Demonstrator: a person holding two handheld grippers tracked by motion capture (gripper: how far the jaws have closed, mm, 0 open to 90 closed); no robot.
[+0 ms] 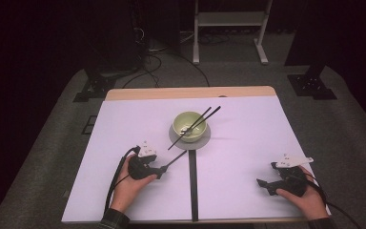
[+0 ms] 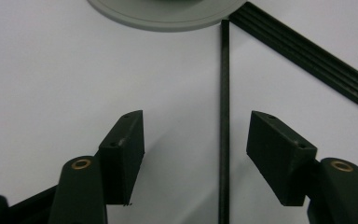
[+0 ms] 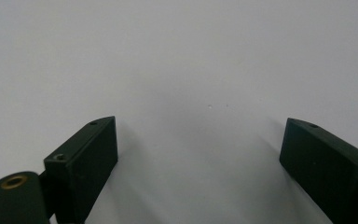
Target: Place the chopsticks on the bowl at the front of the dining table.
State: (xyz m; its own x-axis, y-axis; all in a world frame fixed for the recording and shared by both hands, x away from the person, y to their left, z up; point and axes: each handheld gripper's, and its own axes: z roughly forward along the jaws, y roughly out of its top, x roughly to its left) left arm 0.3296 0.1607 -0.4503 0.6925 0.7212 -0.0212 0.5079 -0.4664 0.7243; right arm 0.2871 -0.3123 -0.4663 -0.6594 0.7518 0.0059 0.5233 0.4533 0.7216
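Observation:
A pale green bowl (image 1: 189,125) stands on a grey saucer (image 1: 205,141) at the middle of the white table. Two black chopsticks (image 1: 204,116) lean across the bowl. Another black chopstick (image 1: 176,160) lies flat on the table in front of the saucer. My left gripper (image 1: 160,171) is at its near end. In the left gripper view this chopstick (image 2: 224,116) runs between the jaws of the left gripper (image 2: 196,133), closer to the right-hand pad, and neither pad touches it. My right gripper (image 1: 266,175) rests open at the front right, over bare table in its own view (image 3: 198,140).
A black strip (image 1: 193,186) runs from the saucer to the table's front edge, and it crosses the upper right corner of the left gripper view (image 2: 307,51). A wooden edge (image 1: 190,92) borders the far side. A white stand (image 1: 228,28) is on the floor beyond.

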